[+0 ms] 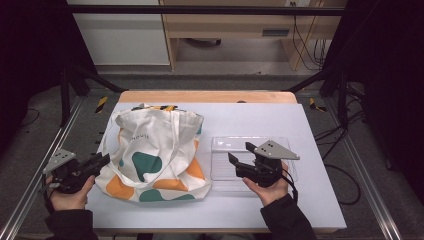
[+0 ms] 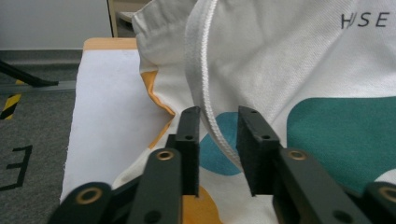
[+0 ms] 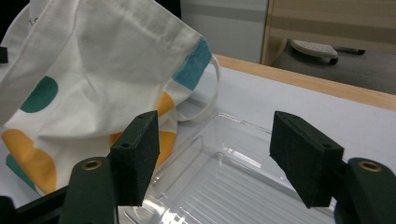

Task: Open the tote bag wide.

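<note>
The left gripper [image 2: 218, 140] brackets the tote bag's [image 1: 150, 150] strap [image 2: 205, 93] (pads not quite pressing), while the right gripper [image 3: 215, 158] gapes over a clear tray [image 3: 224, 196].

Even overhead light brightens the table [image 1: 260, 117]; surroundings are dark. Glare streaks the clear tray [image 3: 243, 186]; near jaws blur.

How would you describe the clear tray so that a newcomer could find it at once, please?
Start at the pale table and find the printed tote bag on its left half. Just right of the bag lies the clear plastic tray, under the right tongs. It alone is see-through, shallow and ribbed.
</note>
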